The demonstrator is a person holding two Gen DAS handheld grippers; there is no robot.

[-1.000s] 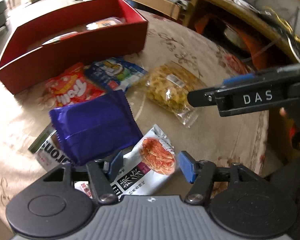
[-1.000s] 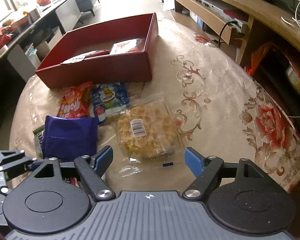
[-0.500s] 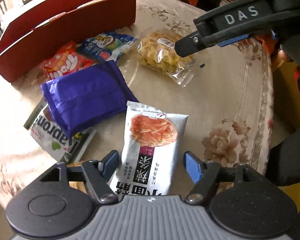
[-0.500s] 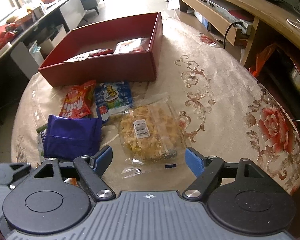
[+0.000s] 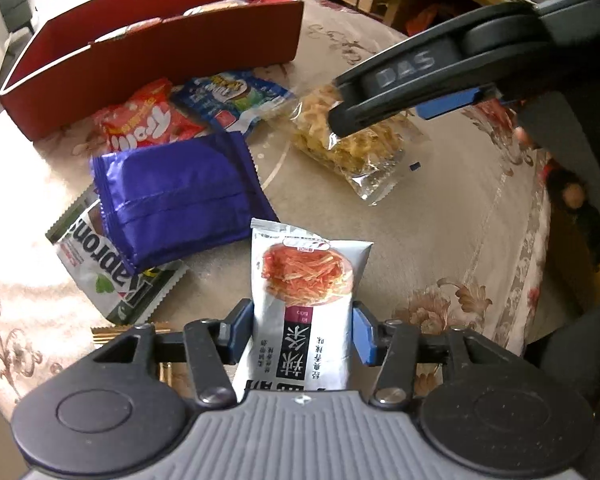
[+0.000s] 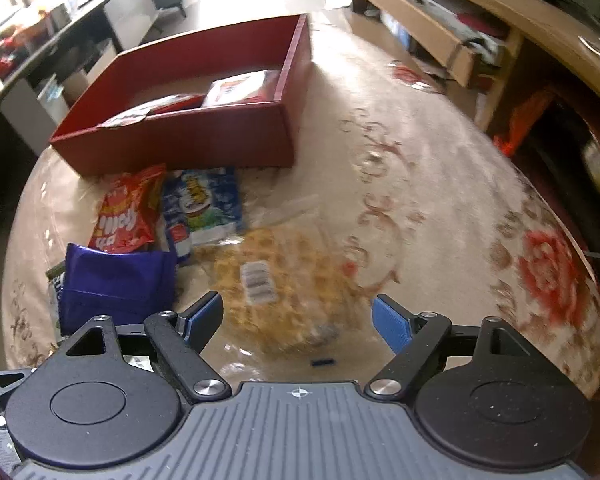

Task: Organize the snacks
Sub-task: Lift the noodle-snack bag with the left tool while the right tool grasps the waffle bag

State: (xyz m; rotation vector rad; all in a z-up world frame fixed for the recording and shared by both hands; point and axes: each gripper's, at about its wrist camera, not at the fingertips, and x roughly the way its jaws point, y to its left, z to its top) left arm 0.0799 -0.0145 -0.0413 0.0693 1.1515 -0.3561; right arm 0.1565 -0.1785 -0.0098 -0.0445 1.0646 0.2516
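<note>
While the left gripper point(image 5: 303, 330) pinches the white packet point(image 5: 305, 296) between its pads, we should lift level toward the red box point(image 5: 148, 60) ahead-left. Our right gripper point(image 6: 299, 319), jaws spread and empty, hangs over the clear bag point(image 6: 276, 284).

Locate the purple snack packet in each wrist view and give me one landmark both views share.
Left wrist view: the purple snack packet lies left of centre, overlapping a white and green packet, just beyond the left gripper.
Right wrist view: it sits at lower left, partly hidden behind the gripper's left finger.
Shared landmark: the red box at the far side of the table, with the red gummy bag in front of it.
</note>
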